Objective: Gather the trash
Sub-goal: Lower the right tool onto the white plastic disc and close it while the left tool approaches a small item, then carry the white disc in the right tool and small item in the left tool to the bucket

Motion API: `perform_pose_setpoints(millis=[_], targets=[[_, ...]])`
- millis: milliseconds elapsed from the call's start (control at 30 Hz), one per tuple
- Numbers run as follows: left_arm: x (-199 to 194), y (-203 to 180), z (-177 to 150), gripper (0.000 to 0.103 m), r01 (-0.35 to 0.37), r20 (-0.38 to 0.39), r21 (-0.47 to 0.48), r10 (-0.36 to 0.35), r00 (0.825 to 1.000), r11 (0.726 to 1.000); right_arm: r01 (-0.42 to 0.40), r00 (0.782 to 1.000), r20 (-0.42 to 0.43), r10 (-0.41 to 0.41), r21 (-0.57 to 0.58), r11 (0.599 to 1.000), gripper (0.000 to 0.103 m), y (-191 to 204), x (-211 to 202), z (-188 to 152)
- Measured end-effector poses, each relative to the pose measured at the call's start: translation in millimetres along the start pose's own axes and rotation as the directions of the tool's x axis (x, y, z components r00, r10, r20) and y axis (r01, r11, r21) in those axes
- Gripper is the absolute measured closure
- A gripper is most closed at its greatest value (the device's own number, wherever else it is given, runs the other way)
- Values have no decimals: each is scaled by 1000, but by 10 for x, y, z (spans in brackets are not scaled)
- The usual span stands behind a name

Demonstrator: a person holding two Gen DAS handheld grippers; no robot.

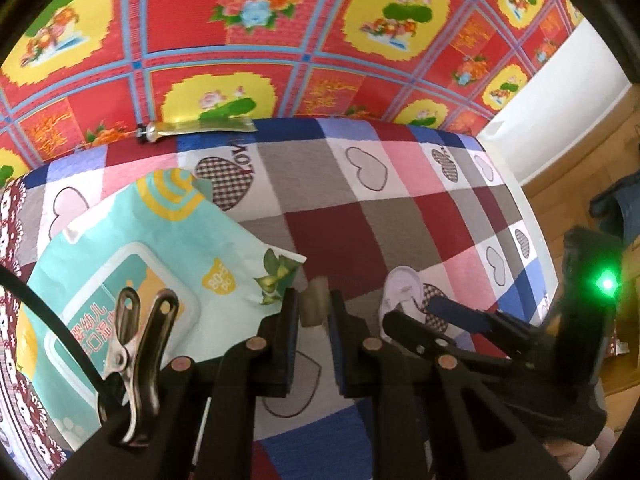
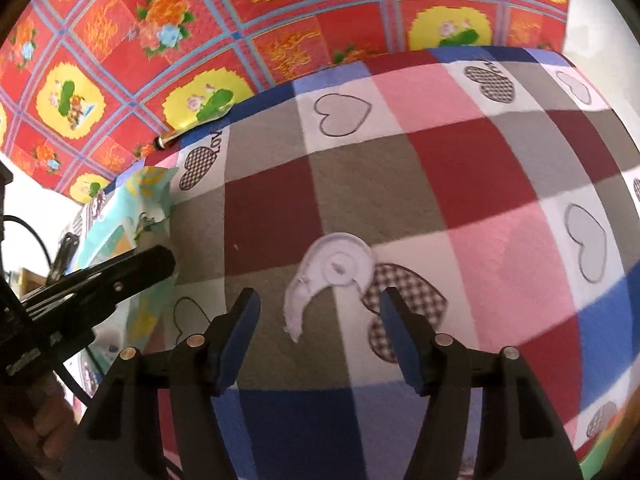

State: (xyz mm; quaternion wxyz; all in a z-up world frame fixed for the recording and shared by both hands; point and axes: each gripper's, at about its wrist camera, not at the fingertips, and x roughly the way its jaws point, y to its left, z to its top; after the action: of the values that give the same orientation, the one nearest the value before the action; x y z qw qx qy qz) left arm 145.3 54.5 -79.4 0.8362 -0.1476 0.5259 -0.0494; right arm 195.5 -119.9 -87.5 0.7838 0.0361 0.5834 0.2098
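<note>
Left gripper pinches a small brown scrap, long axis upright. Right gripper gapes over a white torn lid flat on the checked bedspread, tail pointing toward the camera.

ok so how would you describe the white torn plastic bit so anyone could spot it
On the checked cloth with hearts, look just ahead of the open right gripper. The white plastic scrap lies flat there beside a houndstooth heart: a round disc with a curled torn tail, far smaller than the teal wipes pack to its left.
</note>
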Motion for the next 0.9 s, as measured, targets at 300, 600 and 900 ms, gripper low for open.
perform_pose_setpoints(millis=[300,600,900], targets=[[-33,85,-36,88,7,4,6,-7,1000,1000,93,995,53,-90,-56,994,39,137,100,-3],[-49,50,-59,88,14,-3,41,-14,1000,999,183,980,94,-174,-97,978,54,191,110,-49],[-74,-93,-77,88,31,-2,104,-31,1000,994,140,985,102,-137,-22,990,54,66,-16,-172]])
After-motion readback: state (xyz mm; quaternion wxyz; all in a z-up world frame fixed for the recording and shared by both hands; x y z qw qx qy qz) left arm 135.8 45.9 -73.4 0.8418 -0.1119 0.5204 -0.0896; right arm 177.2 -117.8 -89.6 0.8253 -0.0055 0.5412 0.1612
